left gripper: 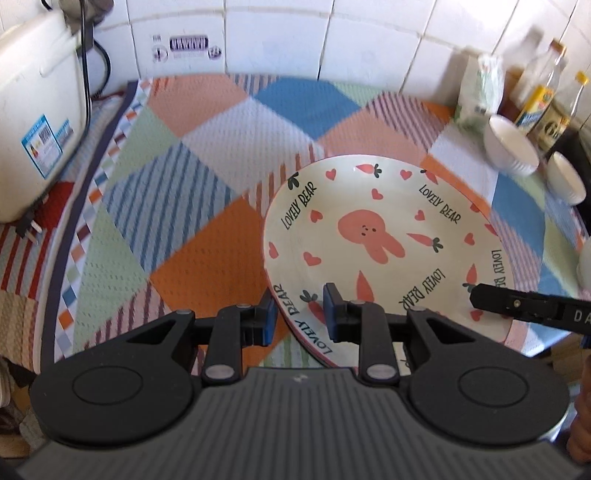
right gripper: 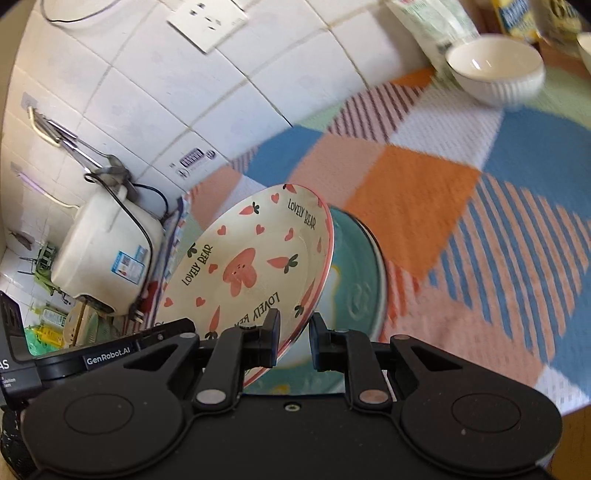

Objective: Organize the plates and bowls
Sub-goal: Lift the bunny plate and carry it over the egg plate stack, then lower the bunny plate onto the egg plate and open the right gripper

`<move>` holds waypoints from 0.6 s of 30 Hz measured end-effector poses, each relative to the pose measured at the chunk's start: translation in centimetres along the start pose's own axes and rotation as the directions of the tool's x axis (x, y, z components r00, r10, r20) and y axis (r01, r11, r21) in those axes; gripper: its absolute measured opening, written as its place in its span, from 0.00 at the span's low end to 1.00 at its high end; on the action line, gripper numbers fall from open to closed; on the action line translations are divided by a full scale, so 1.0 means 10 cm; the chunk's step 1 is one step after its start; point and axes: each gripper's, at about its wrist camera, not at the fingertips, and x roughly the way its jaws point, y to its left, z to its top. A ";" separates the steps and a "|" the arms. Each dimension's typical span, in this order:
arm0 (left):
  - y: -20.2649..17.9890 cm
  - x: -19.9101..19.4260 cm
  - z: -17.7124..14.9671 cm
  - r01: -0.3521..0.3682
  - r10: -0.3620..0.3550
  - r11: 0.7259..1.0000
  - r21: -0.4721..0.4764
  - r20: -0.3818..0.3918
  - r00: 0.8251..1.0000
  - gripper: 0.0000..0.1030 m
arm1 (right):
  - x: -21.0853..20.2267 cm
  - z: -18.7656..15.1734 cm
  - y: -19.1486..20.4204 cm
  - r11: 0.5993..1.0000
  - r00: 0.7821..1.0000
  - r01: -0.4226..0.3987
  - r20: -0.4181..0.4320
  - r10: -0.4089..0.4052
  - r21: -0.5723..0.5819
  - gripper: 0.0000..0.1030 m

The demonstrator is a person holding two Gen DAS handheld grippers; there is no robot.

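Observation:
A cream plate (left gripper: 388,236) with a pink bunny and "LOVELY BEAR" print is held tilted above the patchwork cloth. My left gripper (left gripper: 300,314) has its jaws on either side of the plate's near rim. My right gripper (right gripper: 293,334) straddles the plate (right gripper: 251,266) at its opposite rim, its finger (left gripper: 517,304) showing in the left wrist view. A teal plate (right gripper: 354,280) lies flat under it. Two white ribbed bowls (left gripper: 511,147) (left gripper: 567,182) stand at the far right; one also shows in the right wrist view (right gripper: 495,70).
A white rice cooker (left gripper: 33,110) with a cord stands at the left by the tiled wall. Oil bottles (left gripper: 543,96) and a white bag (left gripper: 478,88) stand at the far right corner. A wall socket (right gripper: 207,22) is above.

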 end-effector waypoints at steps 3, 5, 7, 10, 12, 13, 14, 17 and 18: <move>-0.03 0.08 -0.02 -0.004 0.005 1.000 0.016 -0.035 0.999 0.24 | 0.03 -0.08 -0.06 1.000 0.999 0.022 -0.025 -0.022 0.013 0.20; -0.05 0.12 -0.01 -0.008 0.010 1.000 0.026 -0.059 0.998 0.25 | 0.05 -0.10 -0.04 0.999 0.998 0.051 -0.037 -0.051 -0.003 0.21; -0.05 0.14 0.02 -0.007 0.008 1.000 0.025 -0.067 0.998 0.25 | 0.05 -0.10 -0.05 0.999 0.998 0.053 -0.040 -0.053 -0.011 0.21; -0.07 0.16 0.08 -0.008 0.014 0.998 0.064 -0.085 0.996 0.26 | 0.06 -0.09 -0.04 0.998 0.997 0.063 -0.048 -0.064 -0.014 0.22; -0.05 0.18 0.11 0.001 0.007 0.997 0.080 -0.096 0.995 0.26 | 0.08 -0.08 0.02 0.995 0.993 0.091 -0.073 -0.094 -0.038 0.23; -0.05 0.20 0.12 0.004 0.005 0.997 0.083 -0.109 0.994 0.26 | 0.10 -0.07 0.10 0.990 0.988 0.118 -0.086 -0.125 -0.079 0.25; -0.04 0.21 0.13 0.006 0.004 0.997 0.081 -0.122 0.992 0.27 | 0.12 -0.08 0.20 0.979 0.982 0.151 -0.095 -0.165 -0.139 0.27; -0.04 0.26 0.12 -0.014 0.027 0.996 0.090 -0.145 0.989 0.27 | 0.17 -0.11 0.40 0.936 0.960 0.234 -0.089 -0.265 -0.262 0.31; -0.04 0.27 0.11 -0.019 0.032 0.996 0.088 -0.149 0.988 0.27 | 0.19 -0.12 0.43 0.928 0.955 0.248 -0.088 -0.282 -0.279 0.31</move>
